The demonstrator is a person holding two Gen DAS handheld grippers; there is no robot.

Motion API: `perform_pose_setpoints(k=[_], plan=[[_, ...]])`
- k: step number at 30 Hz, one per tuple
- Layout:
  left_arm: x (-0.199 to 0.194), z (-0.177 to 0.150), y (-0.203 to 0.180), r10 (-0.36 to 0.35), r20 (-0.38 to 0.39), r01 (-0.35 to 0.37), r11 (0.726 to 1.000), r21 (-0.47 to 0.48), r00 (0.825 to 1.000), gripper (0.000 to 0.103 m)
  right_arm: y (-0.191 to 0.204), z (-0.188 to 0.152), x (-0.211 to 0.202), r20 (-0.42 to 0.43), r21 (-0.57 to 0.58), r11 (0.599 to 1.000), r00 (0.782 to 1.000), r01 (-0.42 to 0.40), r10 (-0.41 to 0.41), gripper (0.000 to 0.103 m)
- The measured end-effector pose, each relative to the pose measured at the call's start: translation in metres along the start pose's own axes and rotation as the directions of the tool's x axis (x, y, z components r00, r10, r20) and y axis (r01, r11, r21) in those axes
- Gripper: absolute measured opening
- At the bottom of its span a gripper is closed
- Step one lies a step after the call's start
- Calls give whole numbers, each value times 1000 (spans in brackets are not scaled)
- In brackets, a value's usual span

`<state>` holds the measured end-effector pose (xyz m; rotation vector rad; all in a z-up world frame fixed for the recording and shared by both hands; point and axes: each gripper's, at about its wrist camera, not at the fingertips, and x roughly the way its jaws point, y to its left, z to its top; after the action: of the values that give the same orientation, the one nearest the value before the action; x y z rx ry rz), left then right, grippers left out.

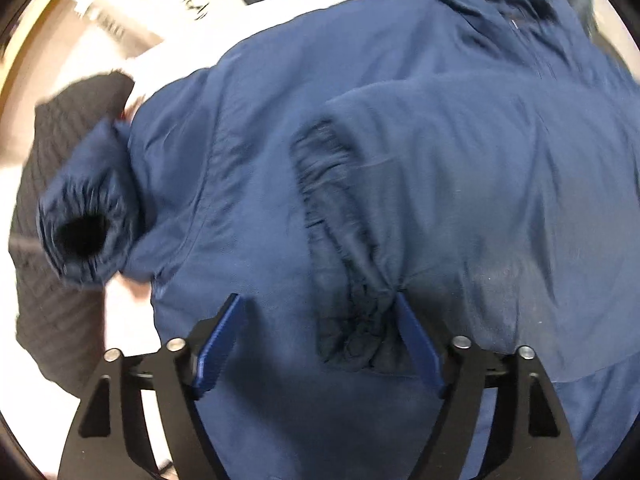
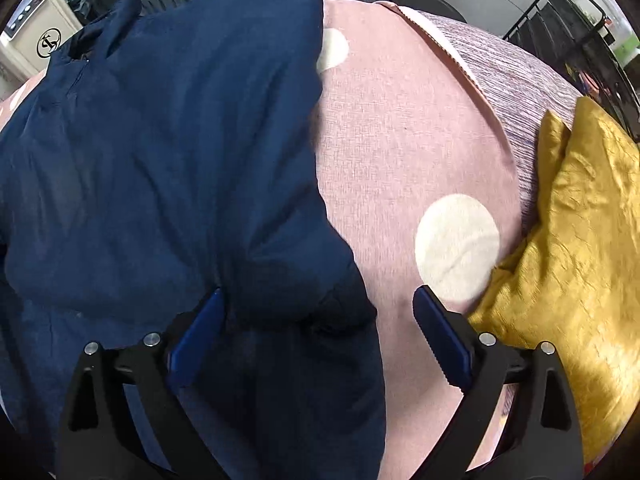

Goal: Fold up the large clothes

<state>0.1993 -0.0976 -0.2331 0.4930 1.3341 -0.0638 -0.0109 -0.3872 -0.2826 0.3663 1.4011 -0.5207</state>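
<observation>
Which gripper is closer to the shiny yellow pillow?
Right. The right gripper hangs over the navy jacket's edge, its outer finger almost beside the yellow pillow. The left gripper is over the jacket's middle; no pillow shows there.

Open left tongs (image 1: 318,304) straddle the navy jacket's (image 1: 400,160) gathered cuff (image 1: 352,280).
</observation>
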Motion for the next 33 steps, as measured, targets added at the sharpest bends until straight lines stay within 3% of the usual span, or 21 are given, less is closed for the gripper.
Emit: perform_pose_setpoints(k=[5,11,18,23,27,29,33], plan=[[-21,-20,31,-91,63,98,986,-132,994,82,-2,-14,-30,22,-9,999,999,-39,39,92],[-38,-59,51,-124,98,142,969,-203,987,87,28,-48,-62,17,-94,991,995,-92,94,93],[-42,-103,59,-163,82,178,956,-232,983,87,94,-92,-62,-115,-292,937,980,-192,165,93],[-41,-141,42,-205,63,214,959,-186,977,88,128,-125,-42,-236,-412,886,964,-211,120,94],[-14,-169,22,-267,-43,260,958,-123,963,91,137,-139,-21,-263,-464,873,964,-154,30,97],[2,-179,13,-242,-104,233,968,-90,965,95,140,-141,-15,-264,-459,876,964,-148,24,97],[12,-187,4,-212,-65,209,976,-56,975,98,137,-142,3,-274,-445,884,962,-142,17,99]])
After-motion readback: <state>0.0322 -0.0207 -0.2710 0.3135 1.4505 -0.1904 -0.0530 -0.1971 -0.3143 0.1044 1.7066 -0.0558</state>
